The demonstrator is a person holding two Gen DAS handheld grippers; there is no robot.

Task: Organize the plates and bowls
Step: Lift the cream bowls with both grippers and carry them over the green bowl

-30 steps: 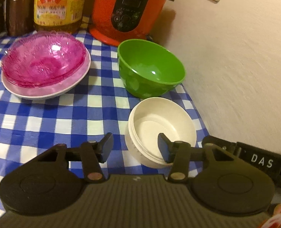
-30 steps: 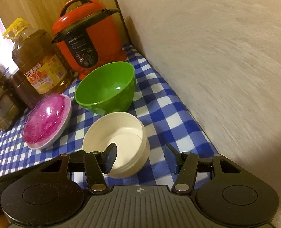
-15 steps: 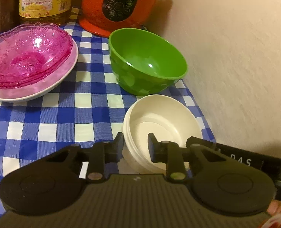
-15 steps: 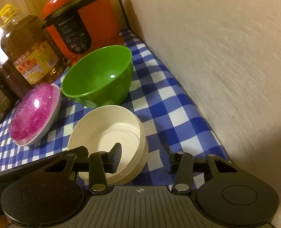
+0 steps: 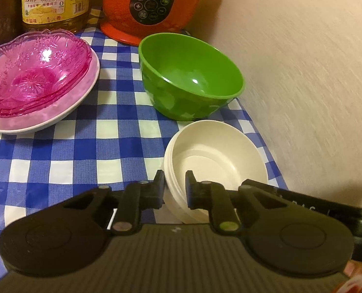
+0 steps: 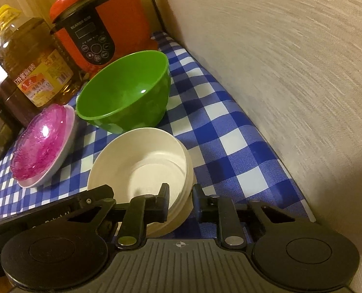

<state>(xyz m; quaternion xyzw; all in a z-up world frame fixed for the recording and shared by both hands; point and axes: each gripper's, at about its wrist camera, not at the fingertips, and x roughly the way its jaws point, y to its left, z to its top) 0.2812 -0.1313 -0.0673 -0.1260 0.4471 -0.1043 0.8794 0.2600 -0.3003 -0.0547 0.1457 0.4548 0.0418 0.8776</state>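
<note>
The white bowl (image 5: pixel 215 161) sits near the right edge of the table (image 5: pixel 66 151), close to the wall (image 5: pixel 303 73), its near rim caught on two sides at once: the left gripper (image 5: pixel 174 188) straddles the rim toward the table's middle, one finger outside and one inside, closed on it, while the right gripper (image 6: pixel 180 201) straddles the rim on the wall side and looks closed on it too, though whether its pads press the rim fully is hard to tell. The bowl lies directly ahead of both sets of fingers, round with no long axis, and neither hand is clearly nearer; ridges on its side suggest stacked bowls, but the count cannot be told. Just beyond it, almost touching, stands one green bowl (image 5: pixel 190 78), the likely nesting partner. Toward the table's left edge, one pink glass bowl (image 5: pixel 34 70) rests in one pale plate (image 5: pixel 66 112). At the back edge stand one red cooker (image 5: pixel 151 7), one oil bottle (image 5: pixel 53 2) and a dark jar (image 5: pixel 2 9).
</note>
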